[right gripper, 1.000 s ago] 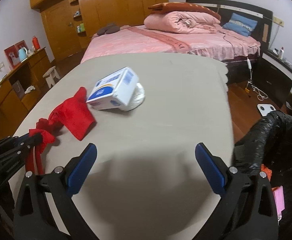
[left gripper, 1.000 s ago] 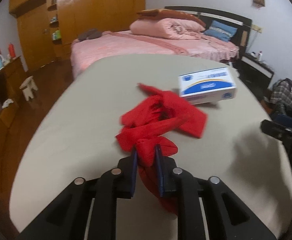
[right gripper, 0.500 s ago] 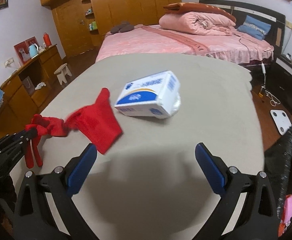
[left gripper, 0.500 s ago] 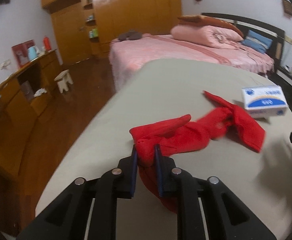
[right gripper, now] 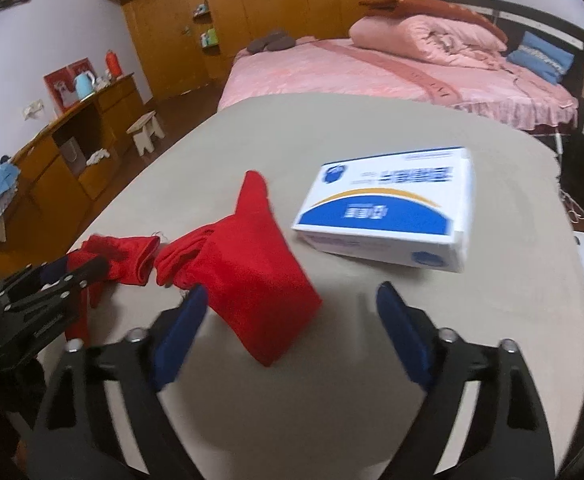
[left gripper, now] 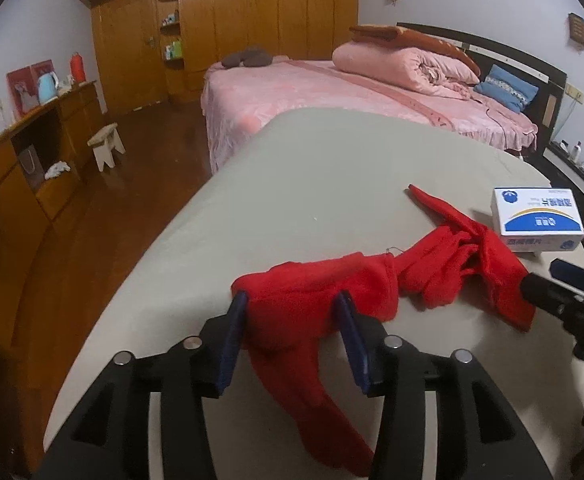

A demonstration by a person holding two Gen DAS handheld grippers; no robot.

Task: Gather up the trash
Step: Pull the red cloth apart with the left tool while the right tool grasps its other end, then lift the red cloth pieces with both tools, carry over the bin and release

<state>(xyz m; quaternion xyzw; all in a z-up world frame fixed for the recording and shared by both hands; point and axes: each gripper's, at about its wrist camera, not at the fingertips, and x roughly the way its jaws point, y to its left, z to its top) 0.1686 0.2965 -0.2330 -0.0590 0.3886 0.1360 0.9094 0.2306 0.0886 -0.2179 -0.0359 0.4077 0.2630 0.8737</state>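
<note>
Left wrist view: the left hand-held gripper (left gripper: 292, 322) tilts downward at lower centre, its jaws just opened and released around the red cloth (left gripper: 371, 284) lying on the grey surface (left gripper: 311, 184). A white-and-blue box (left gripper: 537, 220) sits at right.

Right wrist view: the right hand-held gripper (right gripper: 292, 316) angles down, its jaws just narrowing yet unclenched, with the cloth's corner between them.

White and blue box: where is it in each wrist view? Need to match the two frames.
Left wrist: the white and blue box sits at the right edge, on the grey table, just beyond the far end of the red cloth.
Right wrist: the box is right of centre, beyond the gripper's fingers, with the red cloth to its left.
Shared landmark: the pink bed behind the table.
</note>
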